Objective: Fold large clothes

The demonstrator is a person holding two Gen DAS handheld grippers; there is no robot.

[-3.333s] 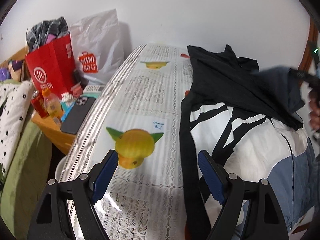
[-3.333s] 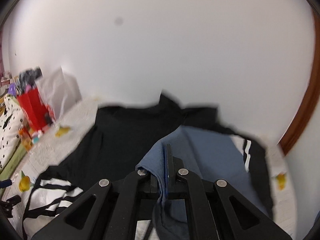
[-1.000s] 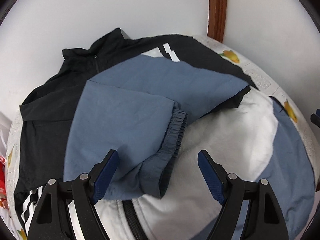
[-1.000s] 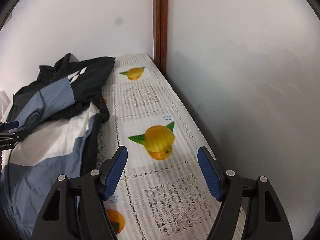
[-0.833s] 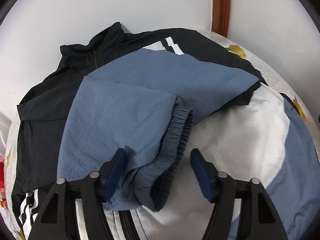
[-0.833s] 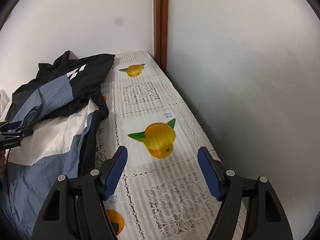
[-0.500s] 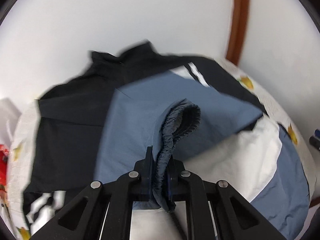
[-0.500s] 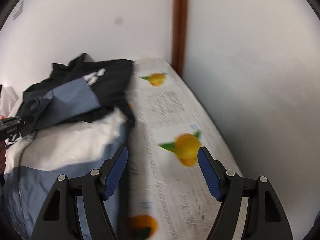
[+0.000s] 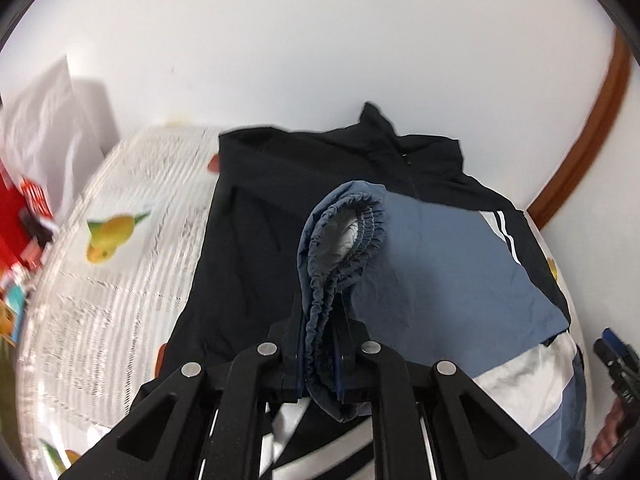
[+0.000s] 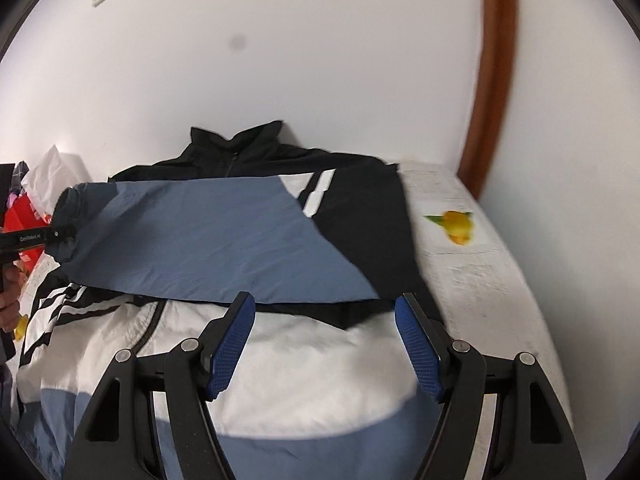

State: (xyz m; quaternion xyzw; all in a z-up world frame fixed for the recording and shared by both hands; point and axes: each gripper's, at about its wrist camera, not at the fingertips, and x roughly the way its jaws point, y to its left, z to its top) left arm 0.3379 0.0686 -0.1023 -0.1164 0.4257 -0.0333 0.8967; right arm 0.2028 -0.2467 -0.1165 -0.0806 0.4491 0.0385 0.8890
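- Between the closed fingers of the left gripper [image 9: 319, 350], the blue sleeve [image 9: 440, 264] is pinched at its gathered cuff [image 9: 344, 232], which bulges up out of the grip and shows a pale lining.
- From that cuff the sleeve runs across the chest of the jacket [image 10: 304, 364] toward its right shoulder, where two white stripes [image 10: 318, 192] cross the black cloth.
- Seen from the right wrist camera, the sleeve hangs taut and lifted off the white panel below it, its cuff end at the far left beside the left gripper's black body.
- On the right, the right gripper [image 10: 326, 346] has its blue pads [image 10: 232, 344] spread wide with nothing between them, above the jacket's white front.
- Under both grippers the jacket lies spread on the table [image 10: 492, 280], collar [image 10: 236, 138] toward the white wall [image 10: 280, 60], zip [image 10: 150, 322] running down the front, blue hem nearest the right camera.
- Covering the table is a pale lace-pattern cloth printed with yellow fruit [image 9: 112, 232].
- Beyond the jacket's left side stand a white bag [image 9: 44, 128] and a red bag [image 9: 16, 216], both blurred.
- At the left edge of the right wrist view, a hand [image 10: 10, 296] grips the left gripper's handle.
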